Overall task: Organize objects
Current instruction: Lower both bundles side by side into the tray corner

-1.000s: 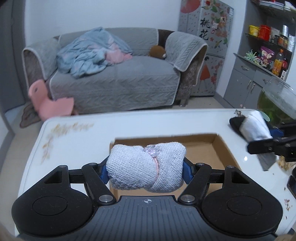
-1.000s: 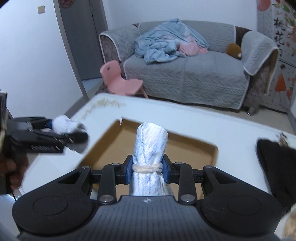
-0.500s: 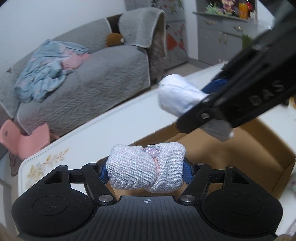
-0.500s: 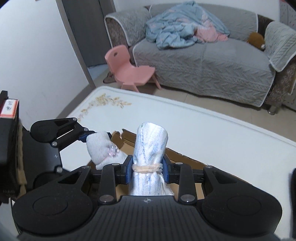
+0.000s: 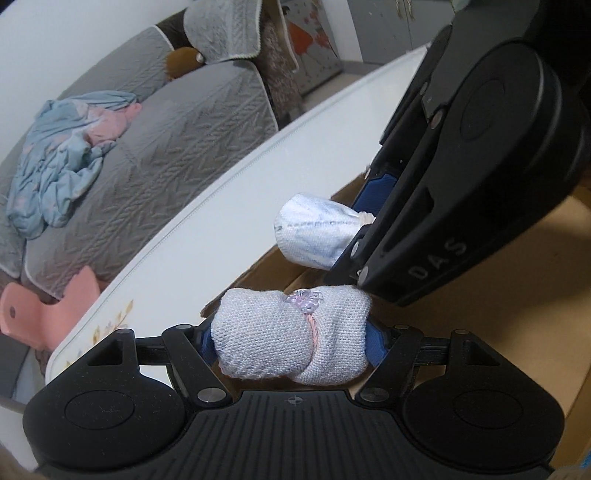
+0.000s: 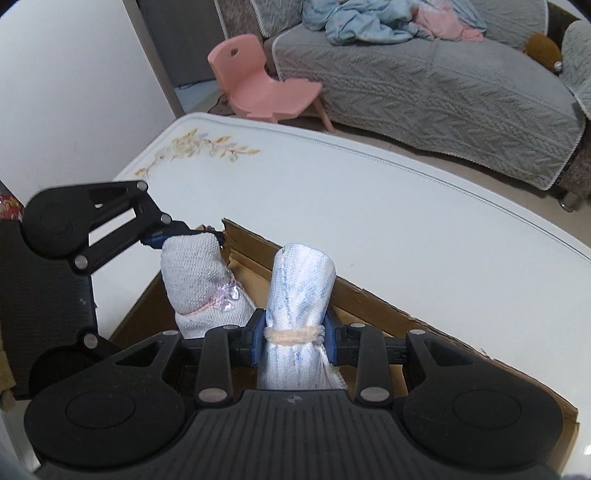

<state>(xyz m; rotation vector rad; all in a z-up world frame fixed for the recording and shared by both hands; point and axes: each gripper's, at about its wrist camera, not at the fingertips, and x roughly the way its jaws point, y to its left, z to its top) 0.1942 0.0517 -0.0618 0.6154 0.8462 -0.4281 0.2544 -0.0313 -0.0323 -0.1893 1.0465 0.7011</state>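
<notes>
- Left wrist view: left gripper [image 5: 291, 338] jaws clamped on a rolled white knit cloth [image 5: 291, 332], held crosswise, pink tie and clear beads round its middle.
- Left jaws are about mid-width, filled by the roll, blue pads pressing both ends.
- Knit roll hangs over the near corner of a cardboard box [image 5: 517, 295], inside the box opening; can't tell if it touches the bottom.
- Just beyond it, right gripper [image 5: 360, 236] comes in from upper right, jaws closed tight on a rolled white-and-blue towel [image 5: 314, 236].
- Right wrist view: rolled towel [image 6: 301, 295] stands upright between the narrow jaws of the right gripper [image 6: 293, 336], cream band at the pinch point.
- Left gripper [image 6: 184, 236] sits just left of it with the knit roll [image 6: 199, 280]; the two rolls are close together, a small gap between them.
- Both rolls sit over the box [image 6: 332, 291], near its far-left corner.
- Box rests on a white counter [image 6: 369, 206] with a floral print at its corner.
- Far: pink child chair [image 6: 258, 81] on the floor, grey sofa [image 6: 443, 85] with a blue blanket [image 6: 362, 18] bunched on it.
</notes>
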